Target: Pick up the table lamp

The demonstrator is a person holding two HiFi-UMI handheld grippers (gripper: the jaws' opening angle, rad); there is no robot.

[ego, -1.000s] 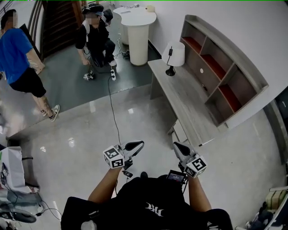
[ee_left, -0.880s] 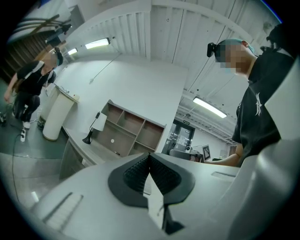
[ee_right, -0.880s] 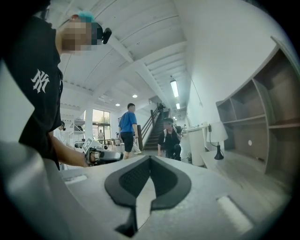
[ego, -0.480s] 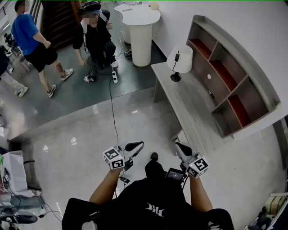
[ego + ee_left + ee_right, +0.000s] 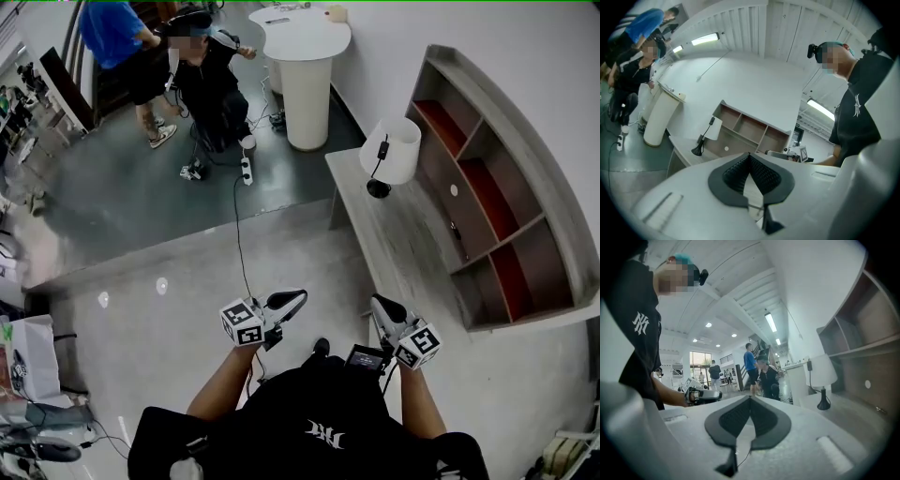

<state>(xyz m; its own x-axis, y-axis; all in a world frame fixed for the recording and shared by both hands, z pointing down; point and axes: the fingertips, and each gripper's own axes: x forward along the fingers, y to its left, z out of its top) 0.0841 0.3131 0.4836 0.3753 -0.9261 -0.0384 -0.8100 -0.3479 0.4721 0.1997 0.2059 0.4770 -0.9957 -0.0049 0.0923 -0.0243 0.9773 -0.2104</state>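
The table lamp, with a white shade and a black base, stands at the far end of a long grey desk. It also shows small in the left gripper view and in the right gripper view. My left gripper and right gripper are held side by side in front of my body, well short of the lamp. Both point level towards the desk. The left gripper is shut with nothing in it, and so is the right gripper.
A grey shelf unit with red-brown compartments stands on the desk against the wall. A white pedestal table is beyond the desk. A cable and power strip lie on the floor. Two people are at the back left.
I have walked forward, so the desk and lamp are nearer and lower in the head view. The person in blue has gone from the left to the far back. Both grippers stayed shut.
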